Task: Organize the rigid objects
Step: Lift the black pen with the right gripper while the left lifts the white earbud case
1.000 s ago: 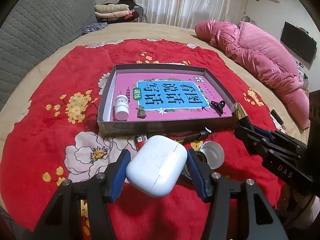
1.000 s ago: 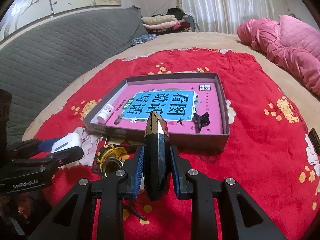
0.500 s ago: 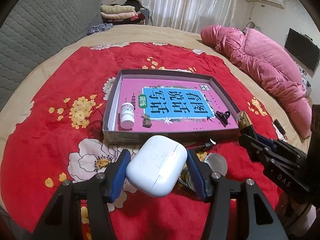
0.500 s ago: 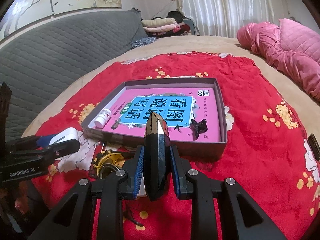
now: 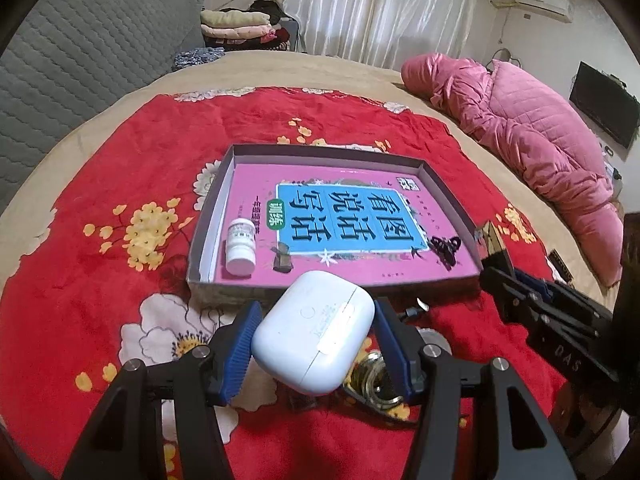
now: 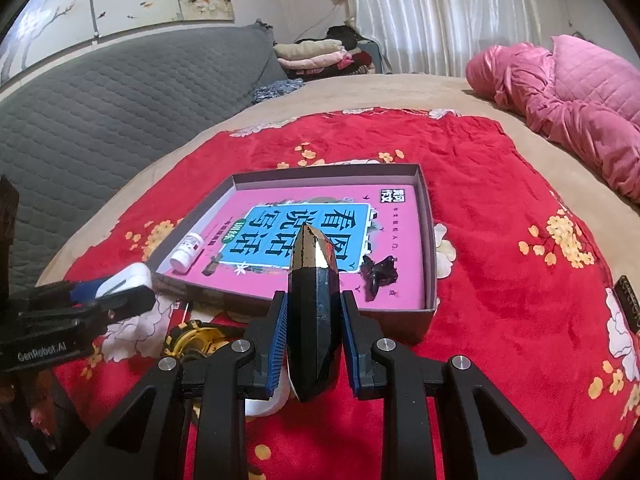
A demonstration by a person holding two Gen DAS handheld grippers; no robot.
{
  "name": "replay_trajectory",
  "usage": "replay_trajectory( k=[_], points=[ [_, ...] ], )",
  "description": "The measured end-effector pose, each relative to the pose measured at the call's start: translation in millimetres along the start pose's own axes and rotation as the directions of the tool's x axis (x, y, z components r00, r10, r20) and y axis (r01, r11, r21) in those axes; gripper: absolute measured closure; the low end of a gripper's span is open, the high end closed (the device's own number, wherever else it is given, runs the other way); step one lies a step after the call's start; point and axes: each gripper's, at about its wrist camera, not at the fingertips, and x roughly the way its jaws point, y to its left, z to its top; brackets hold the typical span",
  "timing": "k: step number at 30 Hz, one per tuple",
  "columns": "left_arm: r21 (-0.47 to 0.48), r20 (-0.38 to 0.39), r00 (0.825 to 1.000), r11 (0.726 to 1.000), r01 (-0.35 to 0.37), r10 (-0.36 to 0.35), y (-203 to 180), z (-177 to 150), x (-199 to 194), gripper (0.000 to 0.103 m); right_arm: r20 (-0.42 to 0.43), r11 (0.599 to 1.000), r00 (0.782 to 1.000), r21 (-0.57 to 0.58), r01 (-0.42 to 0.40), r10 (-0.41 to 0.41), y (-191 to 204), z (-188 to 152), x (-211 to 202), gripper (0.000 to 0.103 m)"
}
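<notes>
The left hand-held gripper (image 5: 314, 330) is clamped on a white earbud case (image 5: 316, 332), its blue pads pressing both sides, held above the red floral blanket (image 5: 80, 280) on the bed. Just ahead of it lies the shallow box (image 5: 208, 216), with a small white bottle (image 5: 240, 246) at its near left and a dark hair clip (image 5: 446, 248) at its near right. Further right, the right hand-held gripper (image 6: 314, 322) is closed tightly on a black faceted object (image 6: 314, 304), pointing toward the box's near edge.
</notes>
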Motion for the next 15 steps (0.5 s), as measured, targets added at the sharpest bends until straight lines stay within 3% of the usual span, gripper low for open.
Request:
replay_trajectory(
  k=[15],
  points=[
    [-0.028,0.016,1.0,1.0,-0.006,0.007,2,27,28,0.046,0.0,0.998,0.999,-0.046,-0.036,0.036,7,5,18,0.077]
  ],
)
